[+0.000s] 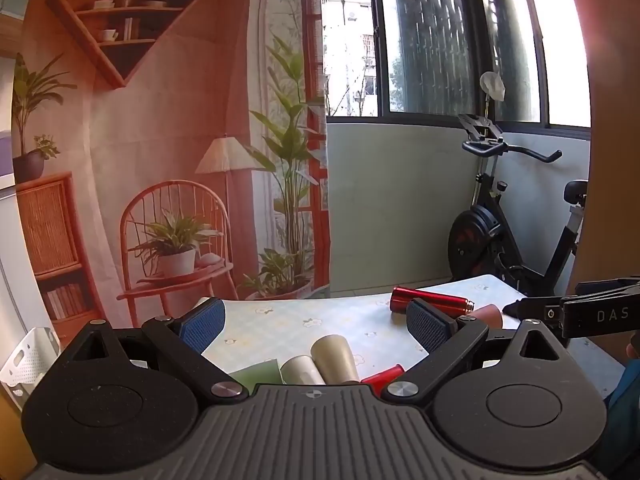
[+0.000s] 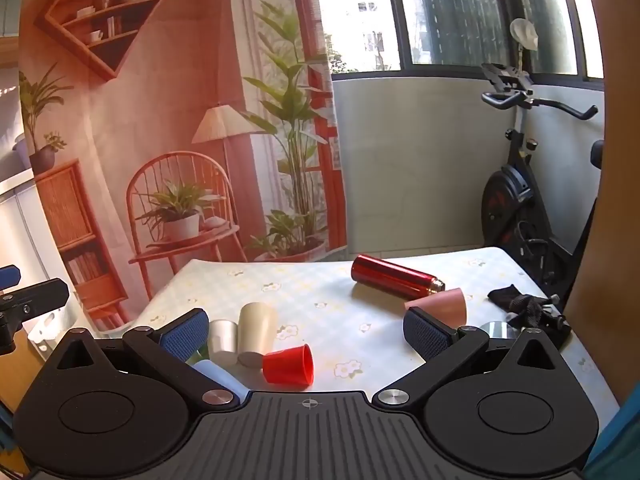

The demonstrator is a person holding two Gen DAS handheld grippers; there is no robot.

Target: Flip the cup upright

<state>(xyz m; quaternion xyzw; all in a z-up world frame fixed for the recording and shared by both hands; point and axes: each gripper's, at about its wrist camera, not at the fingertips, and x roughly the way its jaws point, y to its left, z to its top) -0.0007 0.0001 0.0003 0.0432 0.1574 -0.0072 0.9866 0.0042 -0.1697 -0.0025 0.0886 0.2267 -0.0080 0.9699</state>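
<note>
Several cups lie on their sides on the flowered tablecloth (image 2: 320,292). A small red cup (image 2: 289,364) lies just ahead of my right gripper (image 2: 304,332), which is open and empty above the table. Beside it lie a beige cup (image 2: 256,332), a white cup (image 2: 222,338) and a light blue cup (image 2: 218,376). A pink cup (image 2: 440,305) lies by the right finger. My left gripper (image 1: 316,324) is open and empty; the beige cup (image 1: 334,358), white cup (image 1: 300,370), a green cup (image 1: 258,374) and the red cup (image 1: 382,376) lie low between its fingers.
A red thermos bottle (image 2: 394,278) lies on its side at the back of the table. A black cloth and clamp (image 2: 528,306) and a silver lid (image 2: 494,330) sit at the right edge. An exercise bike (image 2: 520,200) stands behind.
</note>
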